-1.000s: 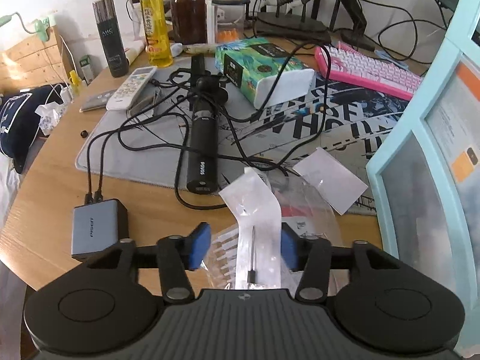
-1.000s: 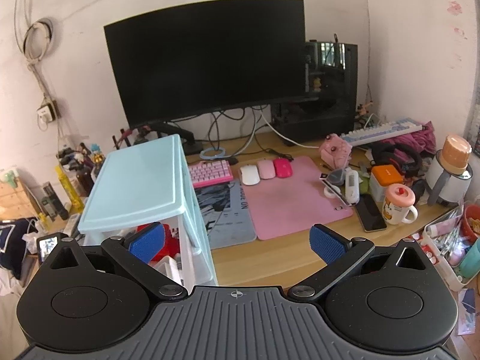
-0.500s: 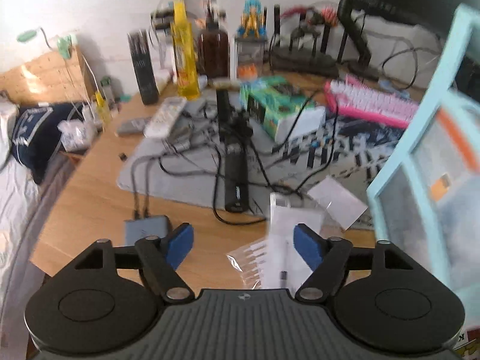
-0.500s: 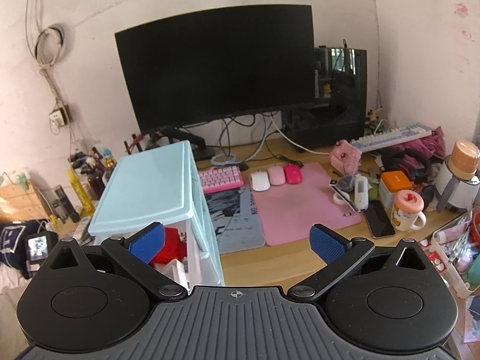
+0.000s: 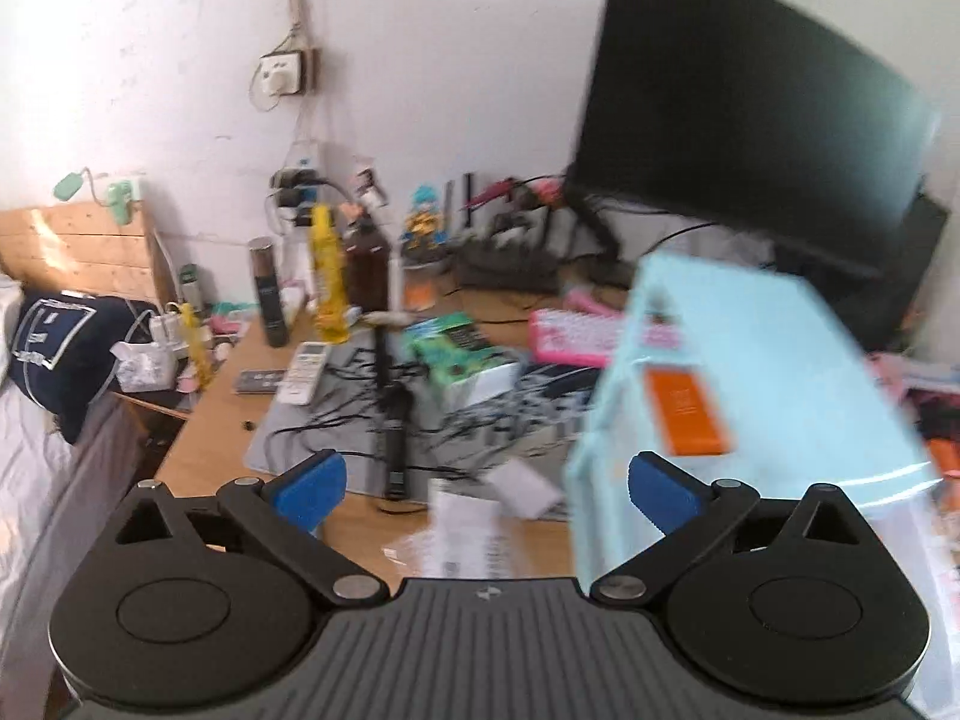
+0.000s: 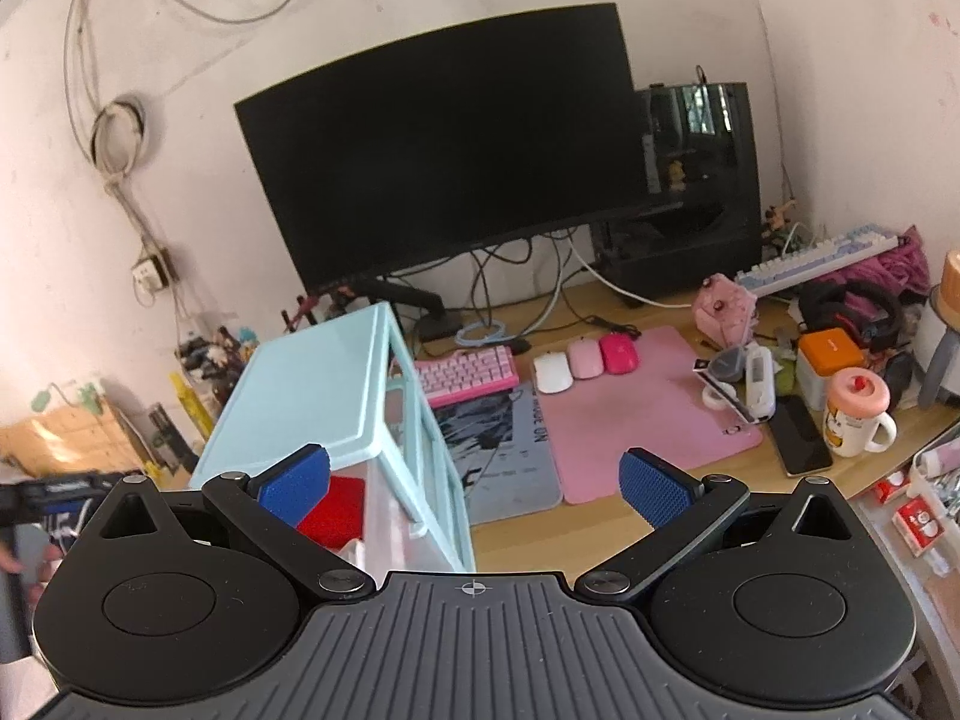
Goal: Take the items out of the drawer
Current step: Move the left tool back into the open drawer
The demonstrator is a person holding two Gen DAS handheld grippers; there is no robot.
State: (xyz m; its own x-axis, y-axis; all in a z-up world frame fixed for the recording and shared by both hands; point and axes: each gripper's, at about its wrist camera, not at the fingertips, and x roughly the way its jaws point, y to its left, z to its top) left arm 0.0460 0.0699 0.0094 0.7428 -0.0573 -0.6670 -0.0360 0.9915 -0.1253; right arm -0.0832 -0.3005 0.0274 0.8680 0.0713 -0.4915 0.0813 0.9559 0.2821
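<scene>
A light blue plastic drawer unit (image 6: 324, 390) stands on the wooden desk; in the left wrist view it (image 5: 750, 372) is blurred at the right. Its clear drawer (image 6: 390, 516) is pulled out, with a red item (image 6: 333, 510) inside. My left gripper (image 5: 483, 489) is open and empty, raised above the desk. Clear plastic packets (image 5: 474, 531) lie on the desk below it, apart from the pads. My right gripper (image 6: 474, 483) is open and empty, high above the drawer unit.
A black monitor (image 6: 444, 144) stands behind. A pink keyboard (image 6: 465, 372), three mice (image 6: 585, 360) and a pink mat (image 6: 642, 414) lie right of the unit. Tangled cables, a black tube (image 5: 396, 420), a green box (image 5: 462, 354) and bottles (image 5: 330, 276) crowd the left.
My left gripper opened, let go of the plastic packet, lifted and tilted up toward the wall. The packet now lies on the desk. My right gripper rose slightly and stayed open.
</scene>
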